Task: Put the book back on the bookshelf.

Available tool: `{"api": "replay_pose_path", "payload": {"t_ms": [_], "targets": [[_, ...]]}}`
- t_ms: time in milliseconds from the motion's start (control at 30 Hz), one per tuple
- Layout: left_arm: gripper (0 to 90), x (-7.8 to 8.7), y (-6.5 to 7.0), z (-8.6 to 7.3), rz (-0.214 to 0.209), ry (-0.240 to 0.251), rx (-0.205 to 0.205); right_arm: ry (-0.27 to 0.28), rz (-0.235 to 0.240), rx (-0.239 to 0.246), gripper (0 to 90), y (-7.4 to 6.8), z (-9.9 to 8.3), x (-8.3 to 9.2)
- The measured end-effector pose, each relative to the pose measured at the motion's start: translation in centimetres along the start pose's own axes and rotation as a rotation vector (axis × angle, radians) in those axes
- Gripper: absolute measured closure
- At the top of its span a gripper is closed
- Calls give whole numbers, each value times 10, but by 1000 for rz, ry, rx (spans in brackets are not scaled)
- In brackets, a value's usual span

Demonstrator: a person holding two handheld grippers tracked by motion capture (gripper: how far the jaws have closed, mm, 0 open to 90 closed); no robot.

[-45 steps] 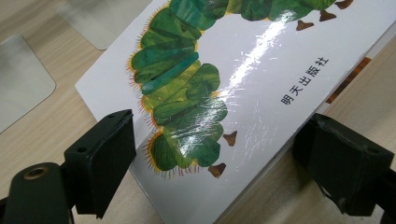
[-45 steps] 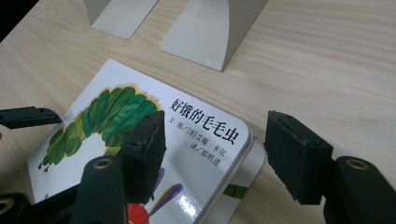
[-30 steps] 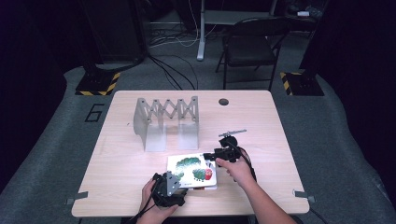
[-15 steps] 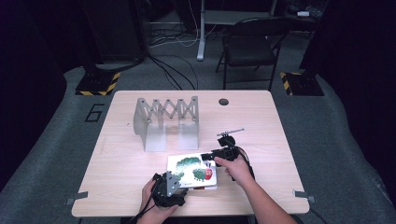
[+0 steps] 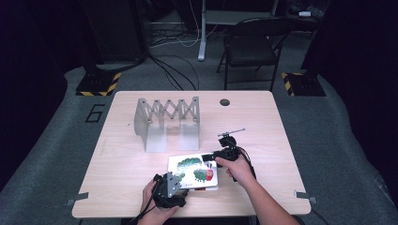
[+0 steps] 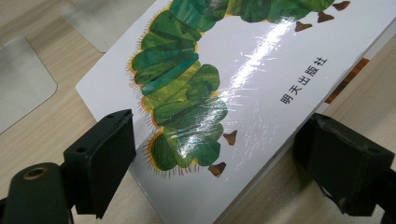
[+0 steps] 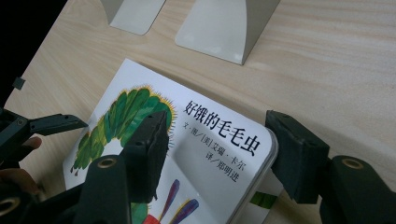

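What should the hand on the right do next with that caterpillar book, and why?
Probably finish closing the right gripper on the book. Its jaws have just been closing and straddle the book's corner, one over the cover, one past the edge, without clamping it. The left gripper straddles the opposite end, jaws apart.

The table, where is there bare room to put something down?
Bare wood lies left of the picture book, and right of the folding book rack round the cable hole. The near middle is crowded: both claws, left and right, flank the book.

Caterpillar book (image 6: 243, 93) corner between spread black jaws, wooden table (image 6: 42, 135)
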State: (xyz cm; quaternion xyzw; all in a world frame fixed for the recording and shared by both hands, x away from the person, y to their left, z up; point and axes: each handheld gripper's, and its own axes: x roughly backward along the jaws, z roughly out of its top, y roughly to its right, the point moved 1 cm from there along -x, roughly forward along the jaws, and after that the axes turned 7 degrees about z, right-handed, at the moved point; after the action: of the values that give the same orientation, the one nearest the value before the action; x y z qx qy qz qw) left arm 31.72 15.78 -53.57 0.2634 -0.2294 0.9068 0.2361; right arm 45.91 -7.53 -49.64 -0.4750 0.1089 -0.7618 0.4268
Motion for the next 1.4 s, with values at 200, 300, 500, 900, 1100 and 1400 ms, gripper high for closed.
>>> {"api": "replay_pose_path", "payload": {"t_ms": [200, 300, 500, 900, 1100, 1400], "targets": [[130, 0, 0, 0, 0, 0, 0, -5, 6, -18, 415, 3, 0, -1], [130, 0, 0, 0, 0, 0, -1, -10, 4, -15, 421, 4, 0, -2], [130, 0, 0, 0, 0, 1, -1, -10, 10, -26, 434, 8, 0, -3], [130, 0, 0, 0, 0, 1, -1, -8, 15, -32, 408, 10, 0, -1], [130, 0, 0, 0, 0, 0, -1, -14, 21, -28, 416, 5, 0, -4], [128, 0, 0, 0, 0, 2, -8, -33, 18, -32, 410, 9, -2, -7]]}}
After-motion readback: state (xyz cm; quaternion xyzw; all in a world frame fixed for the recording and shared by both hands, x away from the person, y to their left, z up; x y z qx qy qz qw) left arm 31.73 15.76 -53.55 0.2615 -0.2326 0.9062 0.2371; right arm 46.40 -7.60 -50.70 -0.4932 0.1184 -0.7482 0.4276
